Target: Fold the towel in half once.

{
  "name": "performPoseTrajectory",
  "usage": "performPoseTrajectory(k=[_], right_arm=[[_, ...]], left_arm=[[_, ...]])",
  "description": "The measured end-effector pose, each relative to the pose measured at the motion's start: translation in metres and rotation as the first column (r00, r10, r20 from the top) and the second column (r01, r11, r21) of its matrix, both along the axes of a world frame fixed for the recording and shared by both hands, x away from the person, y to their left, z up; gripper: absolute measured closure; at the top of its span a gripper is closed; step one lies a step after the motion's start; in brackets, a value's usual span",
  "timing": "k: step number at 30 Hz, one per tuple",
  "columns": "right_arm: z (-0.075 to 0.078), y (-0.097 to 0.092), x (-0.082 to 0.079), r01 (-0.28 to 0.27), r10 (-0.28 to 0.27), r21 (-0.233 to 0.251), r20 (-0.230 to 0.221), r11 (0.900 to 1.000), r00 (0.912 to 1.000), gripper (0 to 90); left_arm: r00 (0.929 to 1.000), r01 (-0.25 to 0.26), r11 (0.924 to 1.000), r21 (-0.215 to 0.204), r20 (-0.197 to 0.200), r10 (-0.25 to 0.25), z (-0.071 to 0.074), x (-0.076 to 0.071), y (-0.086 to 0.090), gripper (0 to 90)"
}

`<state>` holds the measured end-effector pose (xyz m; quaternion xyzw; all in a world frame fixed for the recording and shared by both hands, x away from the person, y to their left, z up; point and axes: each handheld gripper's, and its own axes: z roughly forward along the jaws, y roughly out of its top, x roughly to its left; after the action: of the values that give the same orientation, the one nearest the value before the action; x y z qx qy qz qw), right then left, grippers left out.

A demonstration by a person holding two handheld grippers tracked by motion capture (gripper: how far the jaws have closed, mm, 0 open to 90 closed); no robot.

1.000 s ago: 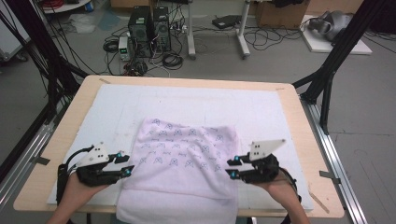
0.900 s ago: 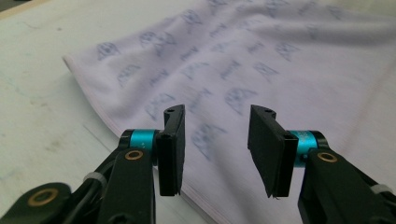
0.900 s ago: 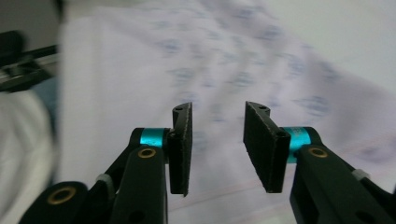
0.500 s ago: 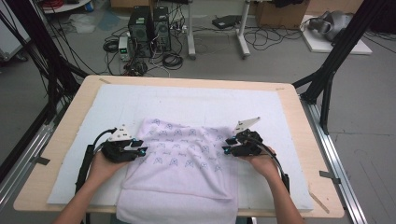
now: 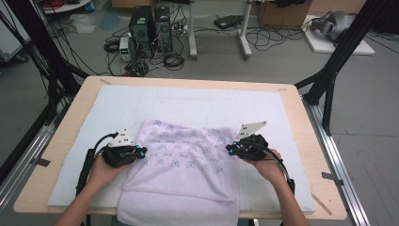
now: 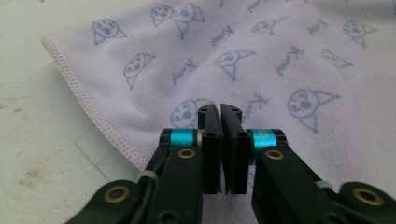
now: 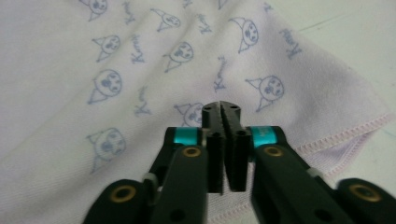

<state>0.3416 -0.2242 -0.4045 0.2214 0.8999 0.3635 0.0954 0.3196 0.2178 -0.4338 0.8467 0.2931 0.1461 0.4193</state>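
The counter [image 5: 301,117] is being covered over most of its wooden top by a white mat [image 5: 197,106]. On the near half of that mat a pale lilac towel [image 5: 188,160], printed with small blue faces and lettering, is being kept folded, with its lower layer hanging over the near edge of the counter.

The left hand-held gripper [image 5: 140,151] is being held by a hand [image 5: 101,170] at the towel's left edge, pointing inward over the cloth. In the left gripper view its jaws are being pressed almost together just inside the stitched hem [image 6: 88,109], after having just been closing; whether a fold of cloth is being pinched between them cannot be told.

The right hand-held gripper [image 5: 230,149] is being held by the other hand [image 5: 268,167] at the towel's right edge, facing the left one across the cloth. Its jaws have likewise just been closing and are being shown nearly touching above the printed towel [image 7: 116,70], near its hemmed corner; a pinch of fabric cannot be confirmed.
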Motion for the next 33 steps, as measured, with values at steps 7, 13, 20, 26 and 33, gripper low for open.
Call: performPoseTrajectory(k=[7,13,20,26,33], right_arm=[[-0.029,0.006,0.019,0.037,-0.041,-0.045,-0.08,0.9983,0.996,67.3],[-0.037,-0.004,0.01,0.057,-0.053,0.061,-0.055,0.9965,0.9971,87.0],[-0.009,-0.013,-0.005,0.043,-0.046,0.128,0.021,0.9909,0.9987,87.3],[0.018,-0.023,-0.036,0.002,-0.012,0.152,0.066,0.9884,0.9978,87.1],[-0.001,-0.022,-0.065,-0.095,0.104,0.092,-0.089,0.9912,0.9906,82.0]], left_arm=[[0.9993,0.003,0.9997,0.022,-0.038,-0.002,-0.009,0.007,-0.003,69.0],[0.9999,-0.005,0.9994,0.035,-0.011,0.005,-0.007,0.004,-0.006,87.3],[0.9984,-0.023,0.999,-0.038,0.051,0.025,0.015,-0.012,0.007,87.9],[0.9974,0.006,0.9985,-0.054,0.071,-0.002,0.025,-0.037,0.012,87.9],[0.9976,0.069,0.9965,-0.047,0.006,-0.069,0.016,-0.058,0.015,83.7]])
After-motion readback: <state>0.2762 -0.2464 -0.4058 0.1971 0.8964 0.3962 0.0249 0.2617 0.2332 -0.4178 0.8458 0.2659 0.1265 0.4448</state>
